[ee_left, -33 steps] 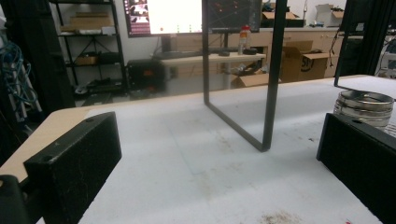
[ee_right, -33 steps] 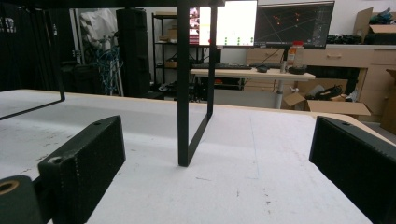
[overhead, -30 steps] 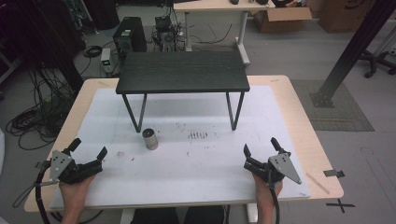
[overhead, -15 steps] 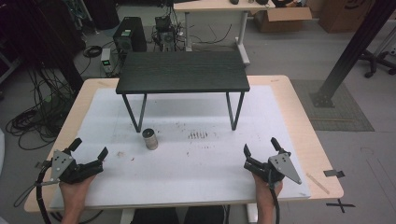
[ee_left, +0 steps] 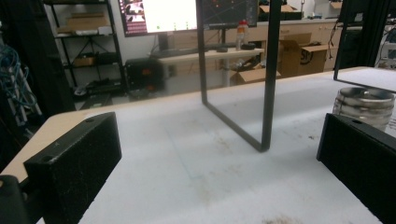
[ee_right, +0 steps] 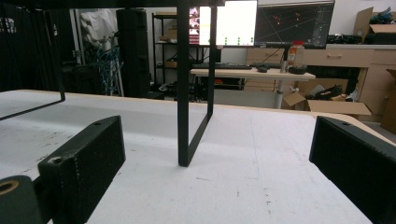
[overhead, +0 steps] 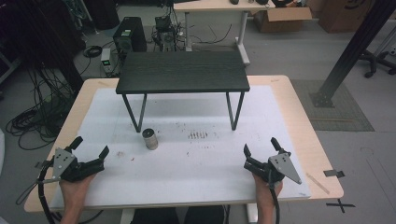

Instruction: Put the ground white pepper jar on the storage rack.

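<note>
- The left claw (overhead: 88, 150) rests at the near left edge of the tabletop (overhead: 196, 172), jaws spread wide, holding nothing.
- The right claw (overhead: 260, 149) sits at the near right edge, equally wide and empty.
- The metal can (overhead: 150, 138) stands upright beside the front left leg of the small black table (overhead: 182, 71), nearer the left claw.
- Risk, as I judge it: a reach could clip that leg, or one jaw could nudge the smooth can over and send it rolling.
</note>
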`<state>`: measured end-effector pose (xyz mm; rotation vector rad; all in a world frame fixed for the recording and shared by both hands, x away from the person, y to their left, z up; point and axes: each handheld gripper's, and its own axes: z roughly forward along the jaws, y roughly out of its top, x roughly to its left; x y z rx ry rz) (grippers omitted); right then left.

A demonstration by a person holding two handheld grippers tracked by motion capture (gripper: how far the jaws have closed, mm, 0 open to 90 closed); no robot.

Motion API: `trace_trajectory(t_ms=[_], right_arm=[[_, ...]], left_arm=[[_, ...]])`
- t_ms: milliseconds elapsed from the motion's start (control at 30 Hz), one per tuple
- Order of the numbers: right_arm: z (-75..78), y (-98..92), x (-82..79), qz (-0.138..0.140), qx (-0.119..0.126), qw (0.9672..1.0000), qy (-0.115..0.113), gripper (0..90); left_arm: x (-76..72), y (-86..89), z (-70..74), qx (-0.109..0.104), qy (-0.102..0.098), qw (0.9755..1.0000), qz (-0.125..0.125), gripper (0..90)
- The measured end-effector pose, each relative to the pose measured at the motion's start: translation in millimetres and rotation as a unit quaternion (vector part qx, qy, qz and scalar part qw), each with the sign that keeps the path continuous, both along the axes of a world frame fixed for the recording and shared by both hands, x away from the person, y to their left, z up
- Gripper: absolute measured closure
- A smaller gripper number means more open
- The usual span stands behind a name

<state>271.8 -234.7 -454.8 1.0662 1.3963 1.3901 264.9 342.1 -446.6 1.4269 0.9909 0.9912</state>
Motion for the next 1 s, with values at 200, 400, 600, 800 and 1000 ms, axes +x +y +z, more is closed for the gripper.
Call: trace_trajectory(t_ms=[200, 400, 600, 800, 1000], right_arm=[[0.0, 0.0, 0.0, 0.0, 0.001, 1.0, 0.0, 3.1], [0.0, 0.0, 0.0, 0.0, 0.001, 1.0, 0.0, 3.1], [0.0, -0.1, 0.0, 0.0, 0.001, 1.0, 0.0, 3.1], [0.0, -0.1, -0.1, 0.0, 0.001, 1.0, 0.0, 3.1], [0.0, -0.1, -0.1, 0.0, 0.001, 1.0, 0.0, 3.1]], left_arm=[[6.4, -3.0, 12.9, 0.0, -0.005, 0.9998, -0.018, 0.2], [13.6, -7.3, 26.4, 0.011, 0.0, 0.9989, -0.045, 0.2], [19.8, -10.3, 37.6, 0.014, -0.003, 0.9973, -0.072, 0.2], [25.8, -12.9, 45.3, 0.026, -0.001, 0.9949, -0.098, 0.2], [30.9, -17.7, 48.4, 0.041, 0.006, 0.9886, -0.145, 0.5]])
